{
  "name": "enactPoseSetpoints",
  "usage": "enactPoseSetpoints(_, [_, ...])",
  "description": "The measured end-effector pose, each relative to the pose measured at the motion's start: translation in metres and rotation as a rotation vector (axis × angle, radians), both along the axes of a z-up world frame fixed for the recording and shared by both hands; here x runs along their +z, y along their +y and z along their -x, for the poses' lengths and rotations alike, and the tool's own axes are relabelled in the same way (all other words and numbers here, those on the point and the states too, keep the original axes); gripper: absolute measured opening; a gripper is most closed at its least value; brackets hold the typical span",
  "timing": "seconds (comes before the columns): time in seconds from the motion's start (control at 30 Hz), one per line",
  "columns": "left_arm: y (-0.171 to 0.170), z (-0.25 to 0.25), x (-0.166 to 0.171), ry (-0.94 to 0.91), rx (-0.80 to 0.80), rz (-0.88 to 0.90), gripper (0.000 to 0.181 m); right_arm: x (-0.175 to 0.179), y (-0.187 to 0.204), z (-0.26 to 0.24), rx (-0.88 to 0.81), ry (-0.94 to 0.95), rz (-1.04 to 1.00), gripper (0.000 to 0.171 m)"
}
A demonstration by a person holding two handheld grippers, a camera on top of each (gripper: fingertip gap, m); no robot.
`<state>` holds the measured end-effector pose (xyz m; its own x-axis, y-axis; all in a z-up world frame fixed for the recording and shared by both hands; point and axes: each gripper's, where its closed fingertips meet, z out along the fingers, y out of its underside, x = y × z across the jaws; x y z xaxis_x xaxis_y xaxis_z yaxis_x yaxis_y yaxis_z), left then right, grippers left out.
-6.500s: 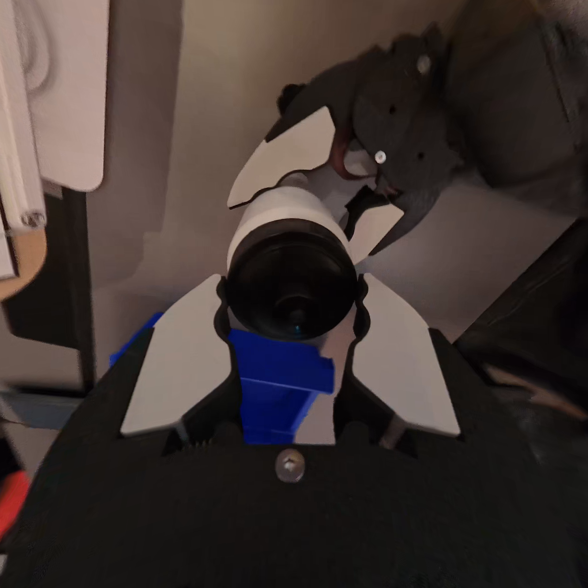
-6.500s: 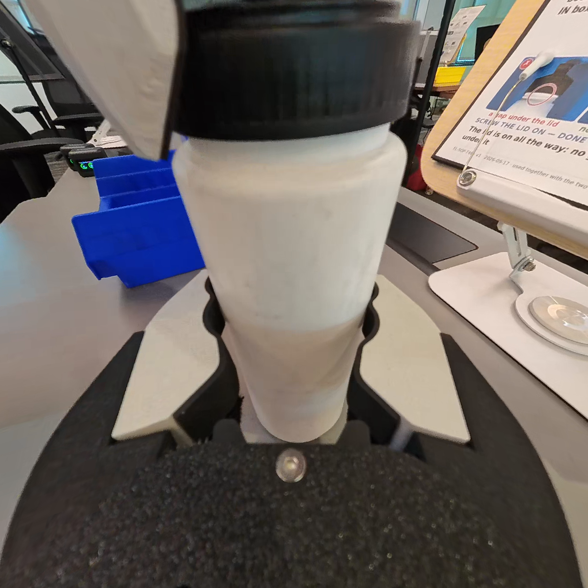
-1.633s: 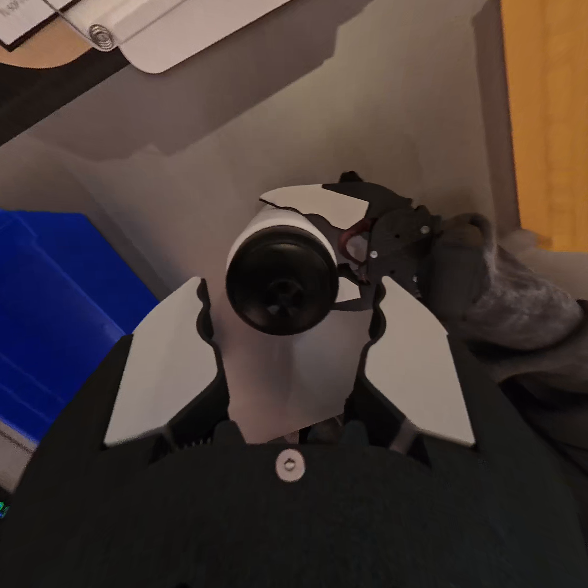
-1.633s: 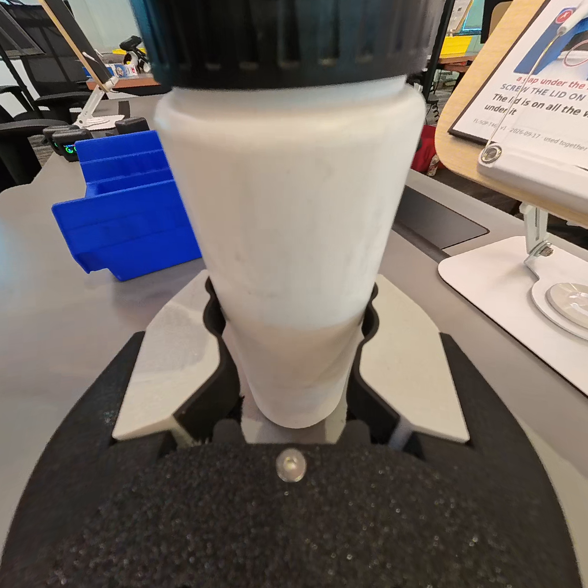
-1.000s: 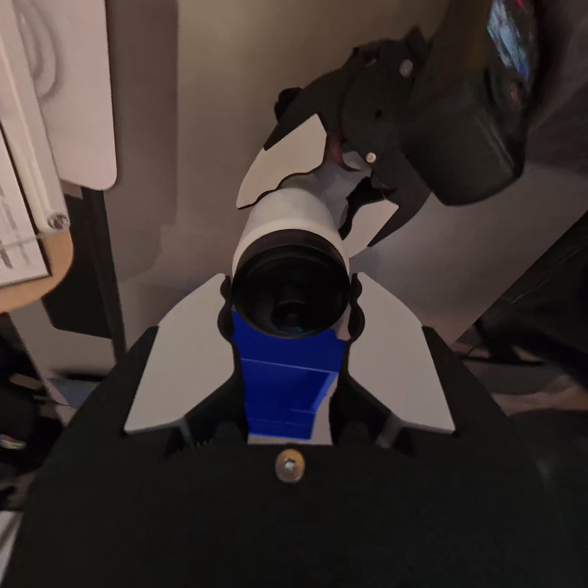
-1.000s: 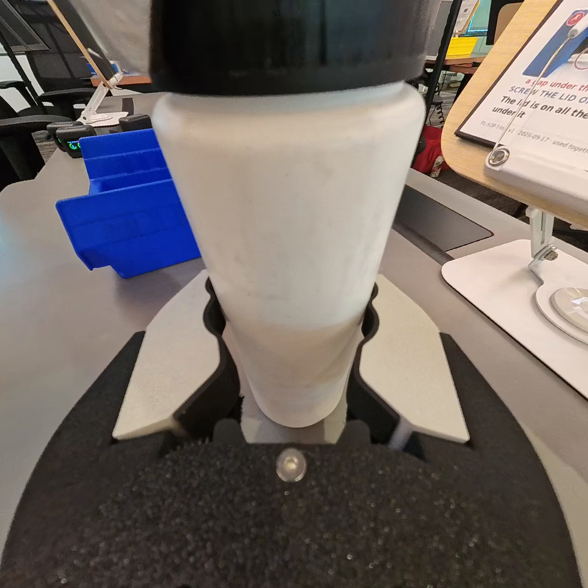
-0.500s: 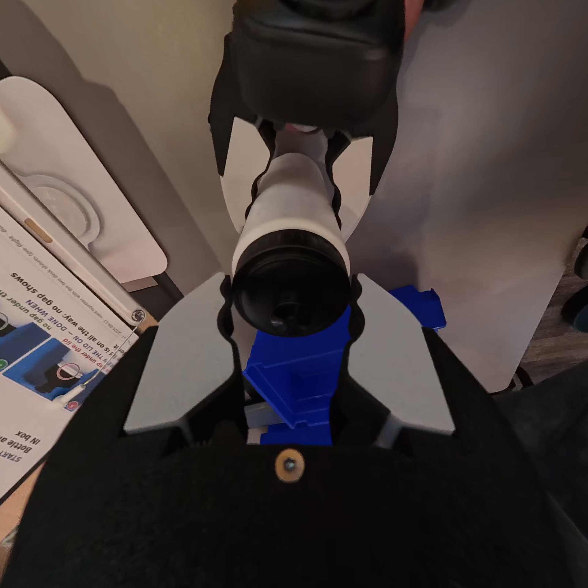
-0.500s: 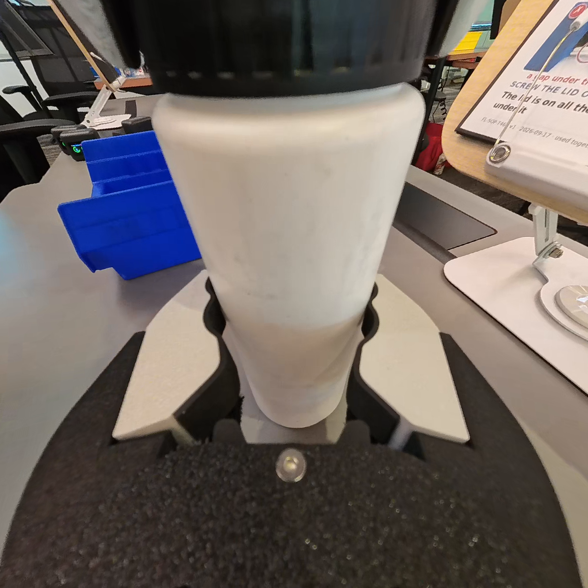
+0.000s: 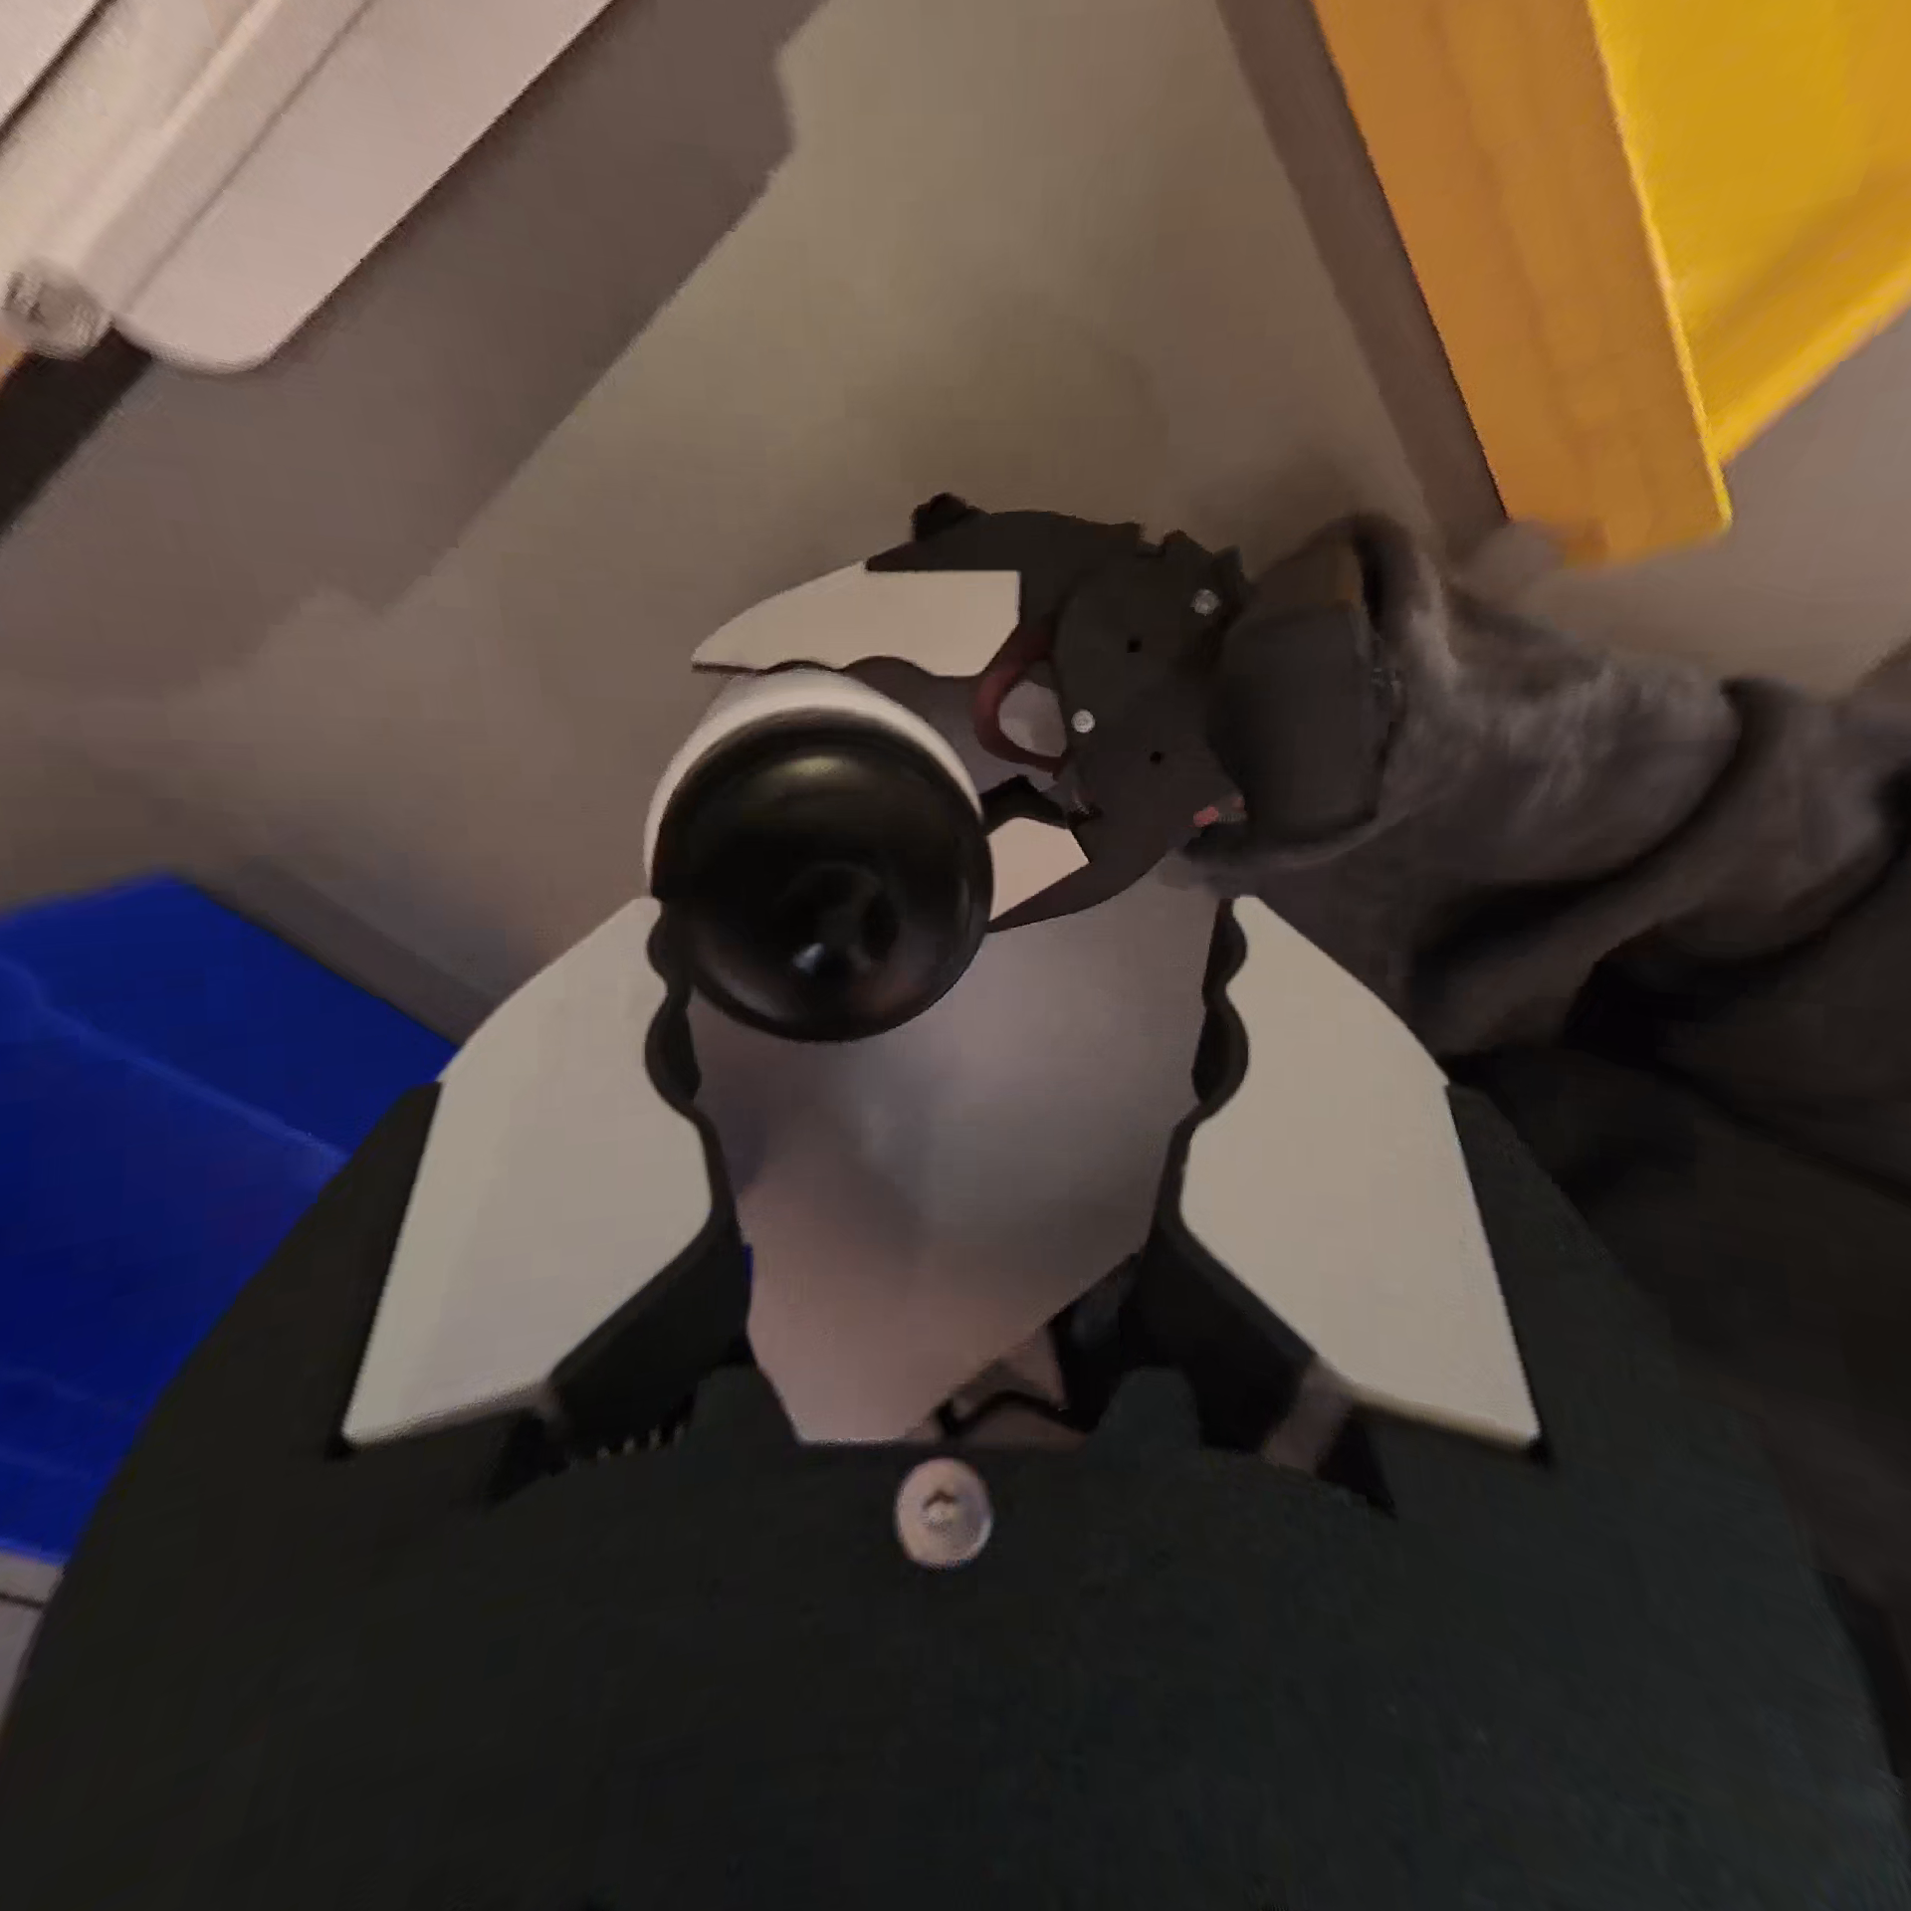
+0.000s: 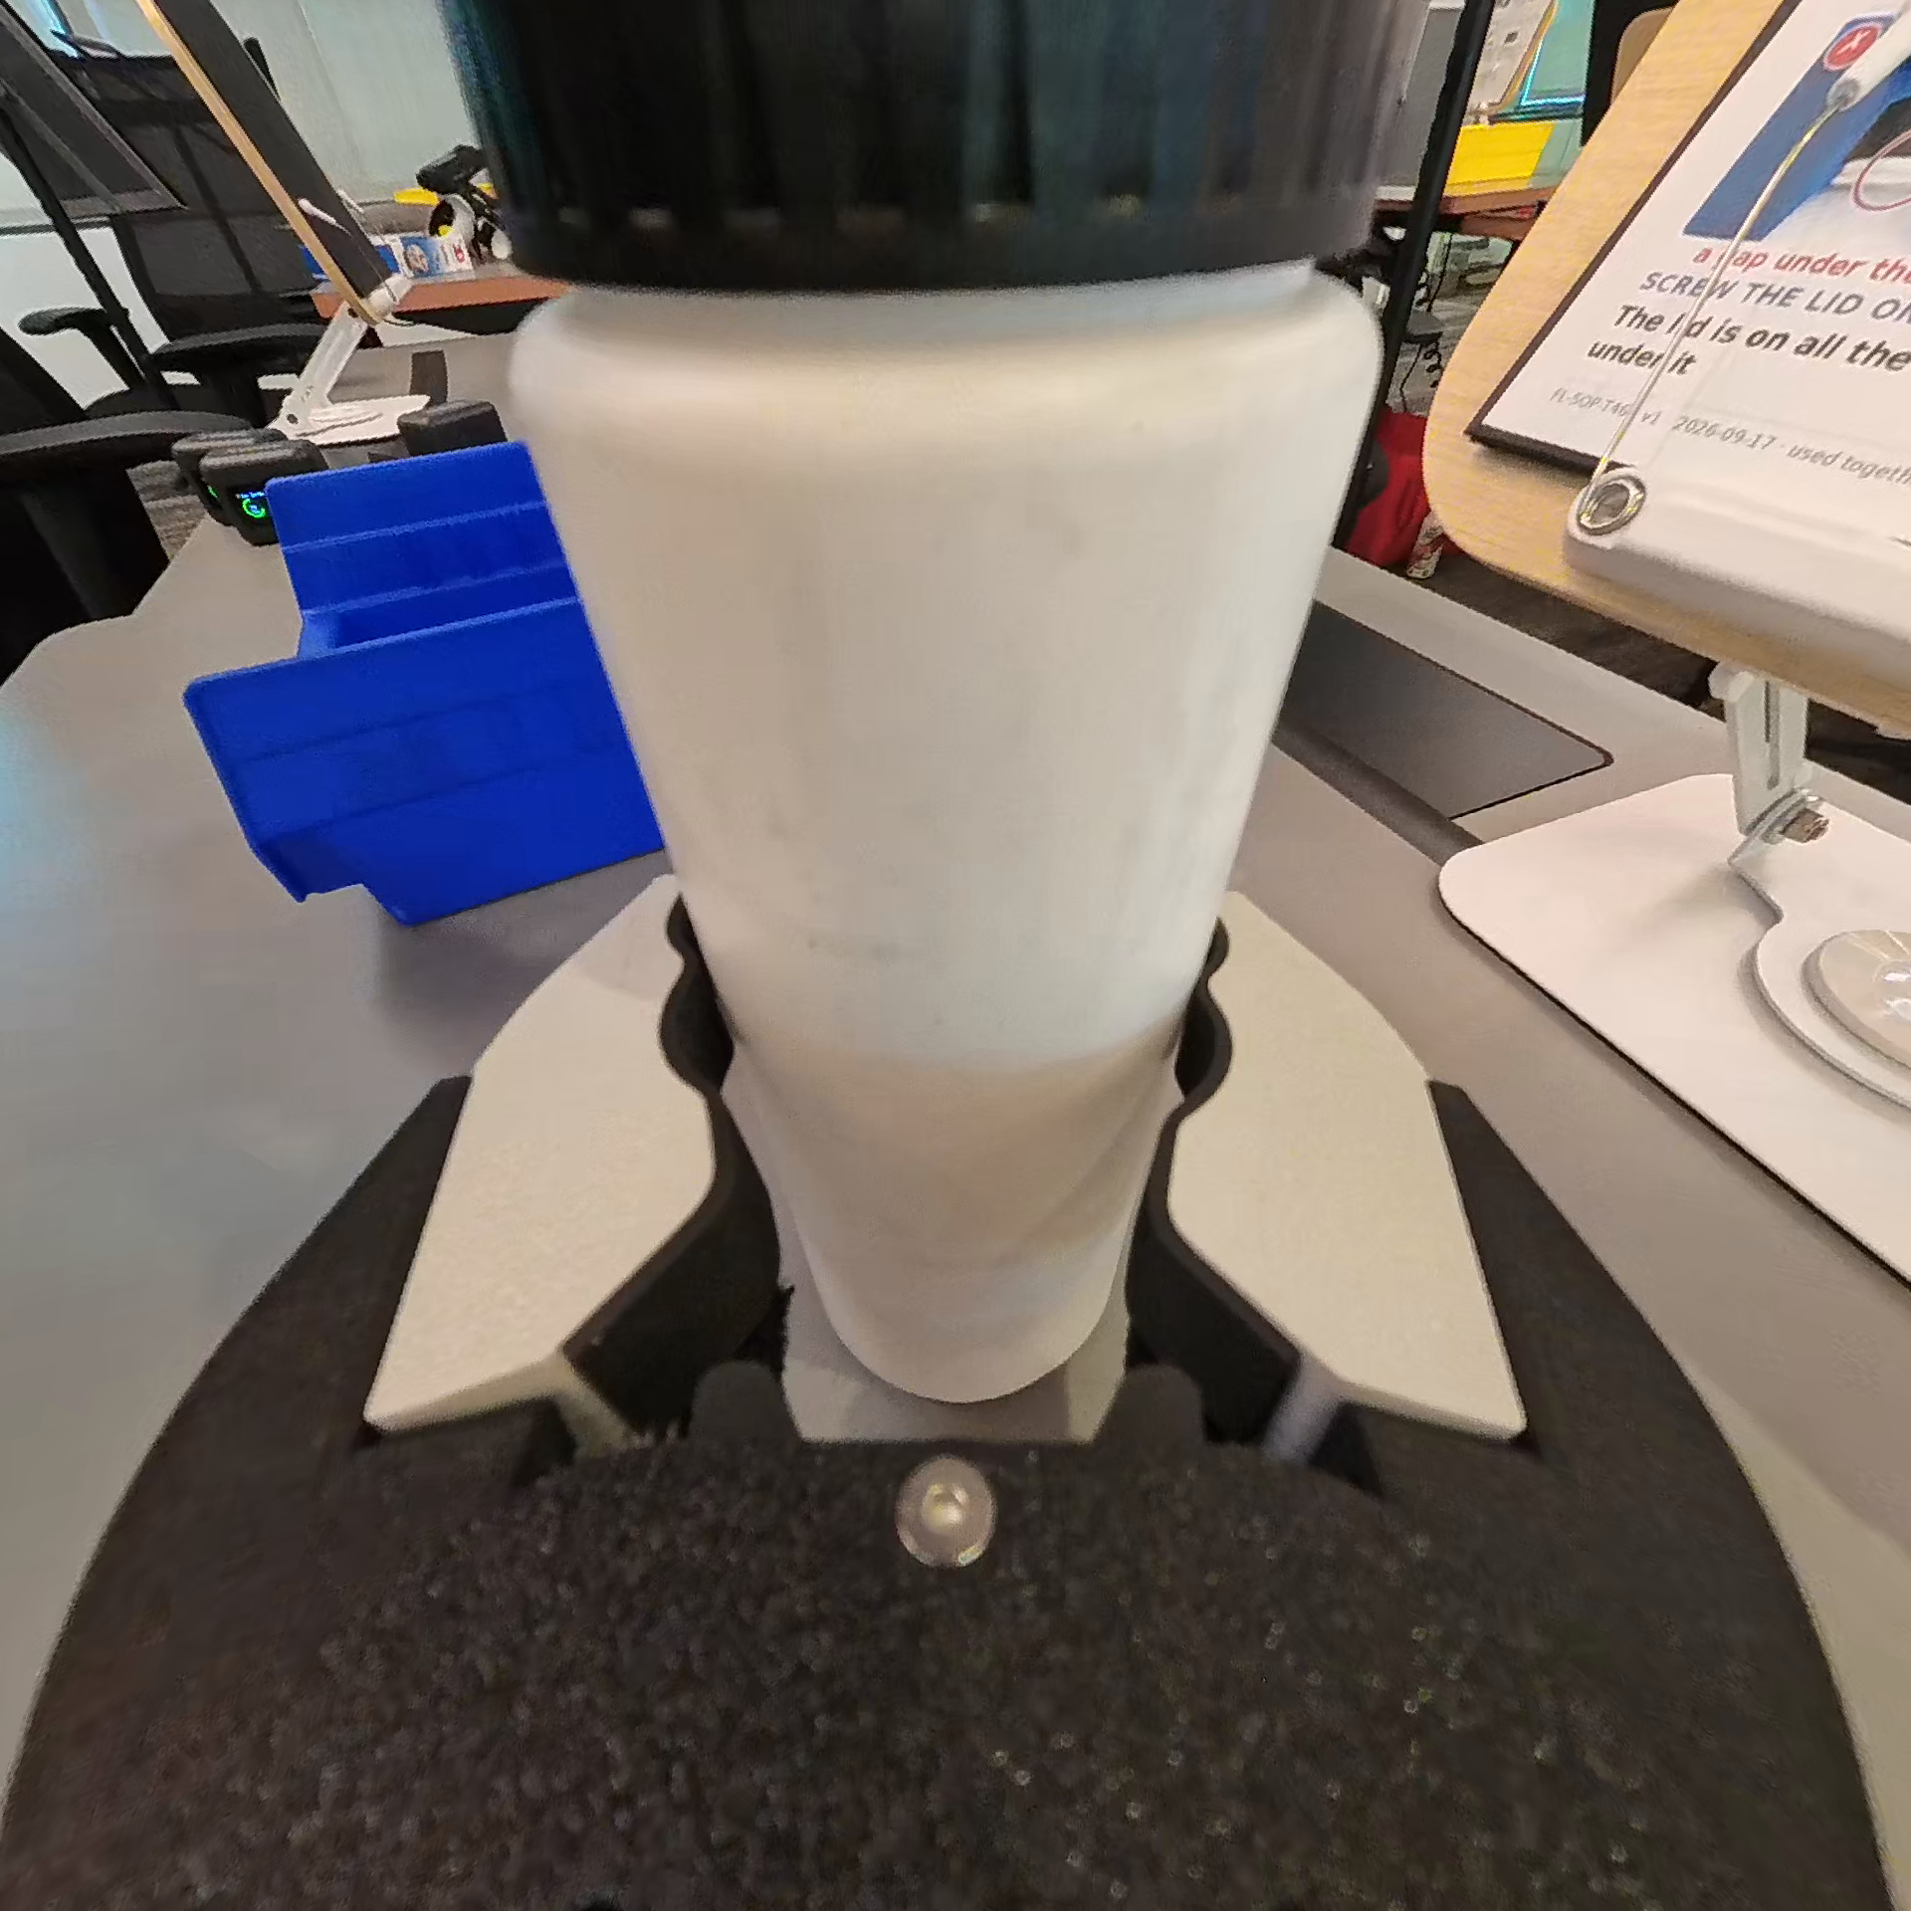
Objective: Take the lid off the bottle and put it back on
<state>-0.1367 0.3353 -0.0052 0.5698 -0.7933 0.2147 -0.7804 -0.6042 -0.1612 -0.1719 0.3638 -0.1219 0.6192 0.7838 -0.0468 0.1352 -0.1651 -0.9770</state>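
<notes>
The bottle point(image 10: 951, 724), white and upright, is sitting clamped by its lower body between the fingers of the right gripper point(image 10: 946, 1024), held above the grey table point(image 10: 145, 1013). Behind it on the table, a blue bin point(image 10: 414, 714) is lying to the left and a white document stand point(image 10: 1655, 910) to the right. The left gripper point(image 9: 936, 993) is hovering over the bottle with its fingers spread wide. The black lid point(image 9: 822, 874) is sitting on the bottle's neck, just beside one left finger point(image 9: 548, 1169).

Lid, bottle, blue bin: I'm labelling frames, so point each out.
lid point(image 9: 827, 889), left wrist view, its black top.
bottle point(image 10: 951, 724), right wrist view, white body.
blue bin point(image 10: 434, 714), right wrist view, front wall.
</notes>
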Motion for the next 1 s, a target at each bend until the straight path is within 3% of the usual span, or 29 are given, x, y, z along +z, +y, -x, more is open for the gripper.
enactPoseSetpoints(0.1, [0.002,0.003,-0.007,0.01,0.175,0.011,0.095,0.0,0.0,0.001,-0.002,-0.008,-0.002,0.087])
enactPoseSetpoints(0.27, [0.023,0.016,-0.017,0.197,0.246,-0.163,0.097,-0.001,-0.001,0.001,-0.006,-0.021,-0.006,0.087])
enactPoseSetpoints(0.37, [0.02,0.022,-0.032,0.244,0.28,-0.118,0.096,-0.001,0.0,0.001,-0.011,-0.02,-0.004,0.087])
enactPoseSetpoints(0.43, [0.017,0.02,-0.038,0.235,0.293,-0.068,0.089,0.0,0.0,0.001,-0.01,-0.012,-0.001,0.087])
enactPoseSetpoints(0.47, [0.014,0.017,-0.038,0.208,0.302,-0.032,0.077,0.0,0.001,0.001,-0.01,-0.01,0.0,0.087])
enactPoseSetpoints(0.53, [0.014,0.016,-0.039,0.216,0.293,-0.025,0.076,0.0,0.001,0.001,-0.014,-0.008,0.004,0.087])
enactPoseSetpoints(1.0, [0.01,0.028,-0.039,0.379,-0.486,-0.046,0.077,-0.001,-0.001,0.003,-0.012,-0.032,-0.002,0.087])
